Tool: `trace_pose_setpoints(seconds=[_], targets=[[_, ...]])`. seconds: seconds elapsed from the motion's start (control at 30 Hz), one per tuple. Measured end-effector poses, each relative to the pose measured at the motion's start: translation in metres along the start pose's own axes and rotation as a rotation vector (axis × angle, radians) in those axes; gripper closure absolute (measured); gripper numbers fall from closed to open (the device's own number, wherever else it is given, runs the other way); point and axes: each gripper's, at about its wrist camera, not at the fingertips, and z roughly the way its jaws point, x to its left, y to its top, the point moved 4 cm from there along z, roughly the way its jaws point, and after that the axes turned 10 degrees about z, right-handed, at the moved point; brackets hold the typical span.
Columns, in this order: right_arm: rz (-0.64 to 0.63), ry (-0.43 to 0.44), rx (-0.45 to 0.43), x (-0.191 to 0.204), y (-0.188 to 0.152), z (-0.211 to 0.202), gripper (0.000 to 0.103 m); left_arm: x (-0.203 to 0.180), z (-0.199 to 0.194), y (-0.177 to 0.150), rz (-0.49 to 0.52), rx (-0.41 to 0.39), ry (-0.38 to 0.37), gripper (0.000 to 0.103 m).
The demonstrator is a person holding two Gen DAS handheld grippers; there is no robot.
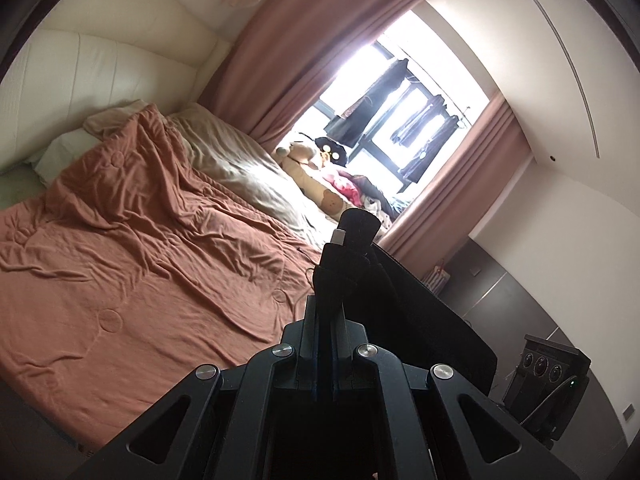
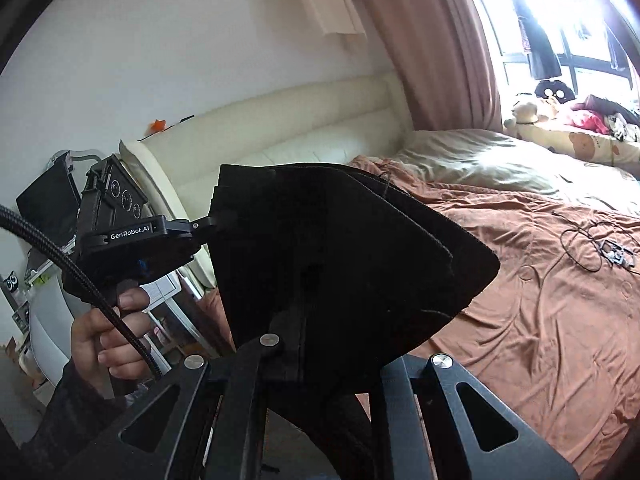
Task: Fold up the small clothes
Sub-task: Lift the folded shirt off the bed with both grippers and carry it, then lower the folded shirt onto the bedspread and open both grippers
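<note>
A small black garment [image 2: 340, 248] hangs in the air above the bed, stretched between both grippers. In the left wrist view my left gripper [image 1: 352, 236] is shut on one edge of the black garment [image 1: 432, 312], which trails to the right. In the right wrist view my right gripper [image 2: 288, 340] is shut on the garment's lower part, its fingertips hidden by the cloth. The left gripper [image 2: 212, 218] shows there too, pinching the garment's left edge, with the hand [image 2: 108, 340] that holds it.
The bed has a rumpled rust-orange cover [image 1: 140, 260] and a beige sheet [image 2: 480, 160]. A cream headboard [image 2: 300, 128] stands behind. A thin cord with a small metal piece [image 2: 612, 256] lies on the cover. Stuffed toys and clothes [image 1: 328, 176] line the window side by pink curtains [image 1: 280, 60].
</note>
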Motion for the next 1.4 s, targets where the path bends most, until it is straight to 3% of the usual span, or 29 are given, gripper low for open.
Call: trace_pose_setpoints(seconds=[0.27, 0.43, 0.67, 0.93, 1.17, 1.4], targets=[[-0.03, 0.088, 0.059, 0.025, -0.001, 0.078, 0.098, 0.099, -0.049, 0.013, -0.028, -0.035, 0.086, 0.099], [-0.072, 0.085, 0.11, 0.052, -0.012, 0.131, 0.098, 0.156, -0.071, 0.022, -0.005, -0.012, 0.178, 0.099], [-0.107, 0.118, 0.158, 0.094, -0.02, 0.204, 0.098, 0.214, -0.096, 0.026, 0.036, 0.009, 0.283, 0.099], [-0.079, 0.157, 0.225, 0.118, -0.026, 0.291, 0.098, 0.288, -0.123, 0.029, -0.025, 0.001, 0.381, 0.099], [-0.034, 0.143, 0.268, 0.109, -0.033, 0.358, 0.098, 0.337, -0.106, 0.032, -0.08, 0.008, 0.44, 0.099], [-0.021, 0.08, 0.324, 0.084, -0.032, 0.432, 0.098, 0.393, -0.057, 0.027, -0.14, 0.043, 0.485, 0.099]])
